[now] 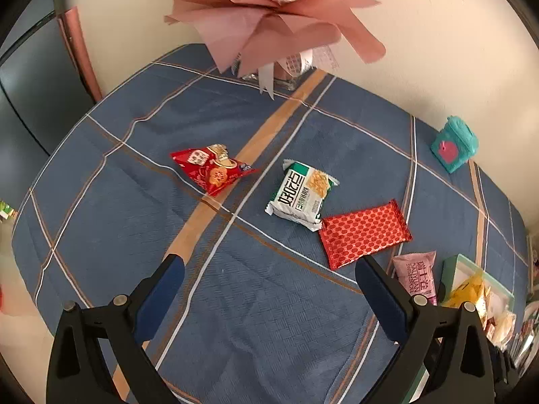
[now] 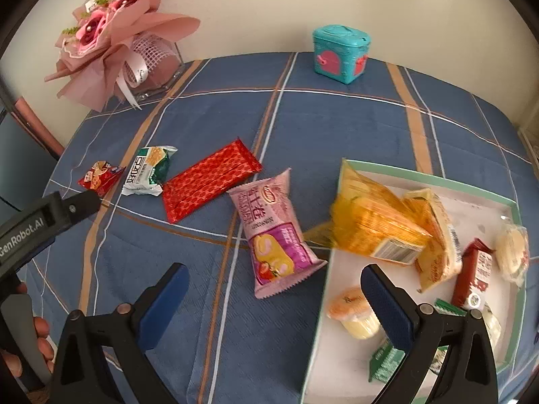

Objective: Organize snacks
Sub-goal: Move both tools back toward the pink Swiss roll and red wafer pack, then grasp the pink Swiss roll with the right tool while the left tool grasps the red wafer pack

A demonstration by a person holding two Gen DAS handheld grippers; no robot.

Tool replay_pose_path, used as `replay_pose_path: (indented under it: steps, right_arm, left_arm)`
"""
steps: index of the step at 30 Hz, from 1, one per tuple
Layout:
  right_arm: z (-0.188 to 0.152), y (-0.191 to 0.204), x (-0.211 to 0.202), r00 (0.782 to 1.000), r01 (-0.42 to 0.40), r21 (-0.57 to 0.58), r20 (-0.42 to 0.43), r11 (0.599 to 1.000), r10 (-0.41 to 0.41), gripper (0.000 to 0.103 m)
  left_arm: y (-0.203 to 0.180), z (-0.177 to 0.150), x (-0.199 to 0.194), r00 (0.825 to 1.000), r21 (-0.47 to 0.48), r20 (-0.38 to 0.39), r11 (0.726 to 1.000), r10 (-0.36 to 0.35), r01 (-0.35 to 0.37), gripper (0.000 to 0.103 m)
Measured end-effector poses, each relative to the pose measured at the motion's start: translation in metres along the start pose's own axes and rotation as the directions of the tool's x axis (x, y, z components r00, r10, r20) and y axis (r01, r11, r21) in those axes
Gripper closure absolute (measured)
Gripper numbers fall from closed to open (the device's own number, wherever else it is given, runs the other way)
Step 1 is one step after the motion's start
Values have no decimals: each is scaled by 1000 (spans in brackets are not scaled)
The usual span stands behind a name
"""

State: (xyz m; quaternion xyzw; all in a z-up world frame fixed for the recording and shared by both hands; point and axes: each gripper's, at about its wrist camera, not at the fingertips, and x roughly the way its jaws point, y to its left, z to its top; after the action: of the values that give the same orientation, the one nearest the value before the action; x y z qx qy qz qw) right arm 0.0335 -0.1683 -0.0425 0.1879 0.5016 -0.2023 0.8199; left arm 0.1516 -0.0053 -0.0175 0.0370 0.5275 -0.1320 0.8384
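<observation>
On the blue plaid cloth lie a small red snack bag (image 1: pixel 212 168) (image 2: pixel 99 175), a white-green cracker pack (image 1: pixel 301 194) (image 2: pixel 148 170), a red dotted foil bar (image 1: pixel 363 232) (image 2: pixel 210 183) and a pink roll pack (image 1: pixel 416 274) (image 2: pixel 274 232). A green-rimmed white tray (image 2: pixel 438 178) (image 1: pixel 449 266) at the right holds an orange bag (image 2: pixel 374 219) and several small snacks. My left gripper (image 1: pixel 269 269) is open and empty, hovering short of the packs. My right gripper (image 2: pixel 274 277) is open and empty, over the pink pack's near end at the tray's left edge.
A pink flower bouquet in a glass vase (image 1: pixel 269 17) (image 2: pixel 114 50) stands at the back by the wall. A teal toy box (image 1: pixel 454 143) (image 2: pixel 340 52) sits at the back right. The left gripper's body (image 2: pixel 40 222) reaches in from the left in the right wrist view.
</observation>
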Motion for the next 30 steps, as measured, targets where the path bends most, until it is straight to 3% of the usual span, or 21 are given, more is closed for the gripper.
replay_pose_path:
  steps: [6,12,30]
  right_arm:
    - [4,12,10,1000,10,-47,10,999,-10,1]
    - [7,21,19,999,23,-86,25,996,-21,12]
    - [7,17,48,999,-4,-60,-41,998,2,40]
  left_arm:
    - [-10,2,10,1000,73,-24,997,6,-4,2]
    - [-19,7,15,1000,121,-24,993,8,-5,2]
    - [-23,13,25,999,138,-40,990,10,-4,2]
